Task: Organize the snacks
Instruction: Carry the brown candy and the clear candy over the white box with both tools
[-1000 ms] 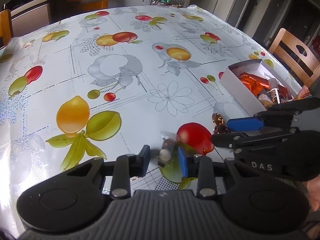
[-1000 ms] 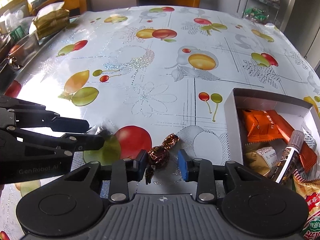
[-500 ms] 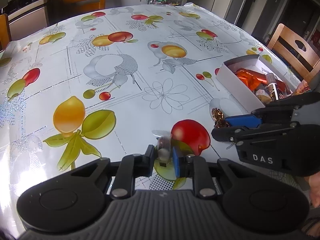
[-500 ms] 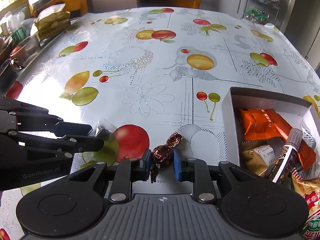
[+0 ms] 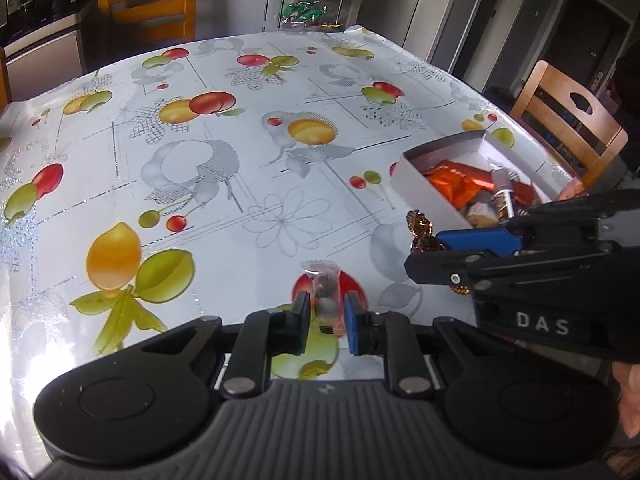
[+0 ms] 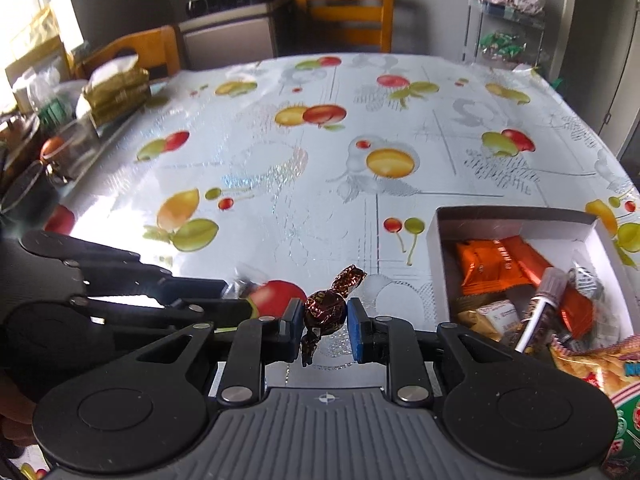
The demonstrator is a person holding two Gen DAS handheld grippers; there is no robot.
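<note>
My left gripper (image 5: 327, 312) is shut on a small clear-wrapped candy (image 5: 325, 285), held just above the fruit-print tablecloth (image 5: 240, 184). My right gripper (image 6: 325, 318) is shut on a brown foil-wrapped chocolate (image 6: 326, 308), also lifted off the cloth. In the left wrist view the right gripper (image 5: 430, 250) sits to the right with the chocolate (image 5: 420, 226) at its tips. In the right wrist view the left gripper (image 6: 236, 294) lies at the left with the clear candy (image 6: 240, 280). A white snack box (image 6: 434, 240) holds orange packets (image 6: 492, 264) and other snacks.
Wooden chairs (image 5: 568, 120) stand around the table, one at the far end (image 6: 346, 12). A wire rack with sweets (image 6: 508, 36) is behind the table. Bags and clutter (image 6: 116, 88) sit at the table's left edge. A snack bag (image 6: 592, 364) lies by the box.
Both grippers closed on their candies, the left on the clear-wrapped one and the right on the brown chocolate, and both then rose off the tablecloth.
</note>
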